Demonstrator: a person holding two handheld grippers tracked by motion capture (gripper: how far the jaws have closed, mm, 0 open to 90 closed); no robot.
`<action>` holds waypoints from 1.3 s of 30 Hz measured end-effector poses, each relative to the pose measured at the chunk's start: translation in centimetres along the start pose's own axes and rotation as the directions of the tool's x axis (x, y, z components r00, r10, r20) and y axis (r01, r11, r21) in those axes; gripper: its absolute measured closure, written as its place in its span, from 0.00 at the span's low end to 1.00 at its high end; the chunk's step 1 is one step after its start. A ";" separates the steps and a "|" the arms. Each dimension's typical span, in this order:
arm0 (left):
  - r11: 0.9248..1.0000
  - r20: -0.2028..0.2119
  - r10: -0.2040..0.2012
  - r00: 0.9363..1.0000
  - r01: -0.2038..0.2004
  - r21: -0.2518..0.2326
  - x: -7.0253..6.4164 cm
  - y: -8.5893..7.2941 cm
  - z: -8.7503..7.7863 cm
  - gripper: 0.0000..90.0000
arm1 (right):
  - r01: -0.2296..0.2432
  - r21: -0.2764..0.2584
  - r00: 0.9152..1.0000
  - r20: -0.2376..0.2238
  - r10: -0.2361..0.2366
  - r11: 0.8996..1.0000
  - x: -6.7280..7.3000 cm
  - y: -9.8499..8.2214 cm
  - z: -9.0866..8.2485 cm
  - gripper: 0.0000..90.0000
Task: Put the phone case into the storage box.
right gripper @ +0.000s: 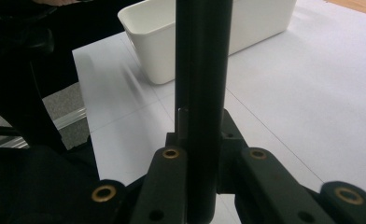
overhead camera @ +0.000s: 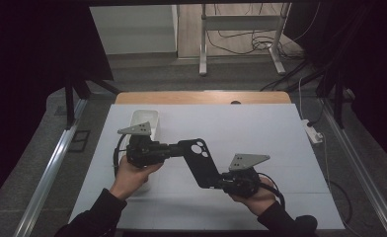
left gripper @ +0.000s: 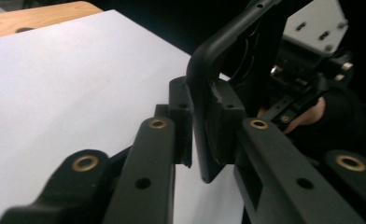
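A black phone case [overhead camera: 201, 163] with round camera holes hangs above the white table sheet [overhead camera: 265, 143], held at both ends. My left gripper [overhead camera: 175, 148] is shut on its upper left edge; in the left gripper view the pads of that gripper [left gripper: 200, 107] press on the case's rim [left gripper: 218, 46]. My right gripper [overhead camera: 216, 184] is shut on the case's lower end. In the right gripper view the case [right gripper: 202, 56] stands edge-on as a dark bar clamped between the jaws of the gripper [right gripper: 202, 126]. The person's hands hold both gripper bodies near the front edge.
A white plastic bin [overhead camera: 144, 121] stands at the sheet's left, just behind the left gripper, and also appears as the bin [right gripper: 246, 28] in the right gripper view. A wooden table edge [overhead camera: 201, 97] runs along the back. A power strip [overhead camera: 314, 132] lies on the floor at right.
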State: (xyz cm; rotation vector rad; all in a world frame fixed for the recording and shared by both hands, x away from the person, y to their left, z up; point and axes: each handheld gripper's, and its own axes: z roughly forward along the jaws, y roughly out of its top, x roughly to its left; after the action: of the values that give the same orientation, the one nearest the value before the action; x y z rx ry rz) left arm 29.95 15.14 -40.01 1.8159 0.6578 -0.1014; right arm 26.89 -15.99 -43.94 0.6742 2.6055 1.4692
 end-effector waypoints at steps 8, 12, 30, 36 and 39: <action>1.000 0.008 0.006 1.000 -0.006 -0.003 -0.3 0.1 0.0 0.93 | 0.014 0.028 0.999 0.034 -0.015 1.000 0.1 -0.1 0.5 0.89; 1.000 -0.006 0.016 1.000 -0.016 0.001 -0.5 0.1 0.2 0.93 | 0.022 0.045 0.998 0.051 -0.025 0.999 0.1 -0.1 0.7 0.81; 0.997 -0.105 0.066 0.992 -0.062 0.043 -0.8 0.4 -0.6 0.93 | -0.008 0.127 0.992 0.127 -0.008 0.992 0.0 -0.5 0.9 0.32; 0.996 -0.129 0.073 0.989 -0.066 0.057 -0.7 0.5 -1.1 0.93 | -0.023 0.153 0.987 0.159 -0.002 0.988 -0.3 -0.9 0.1 0.22; 0.996 -0.138 0.075 0.988 -0.067 0.063 -0.7 0.5 -1.4 0.93 | -0.029 0.168 0.985 0.171 -0.001 0.985 -0.5 -1.2 -0.2 0.16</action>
State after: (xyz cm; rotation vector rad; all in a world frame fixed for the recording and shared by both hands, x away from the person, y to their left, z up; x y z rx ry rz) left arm 29.27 16.05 -38.85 1.9129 0.6940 0.0558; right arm 26.88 -16.83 -44.90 0.7988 2.6161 1.1444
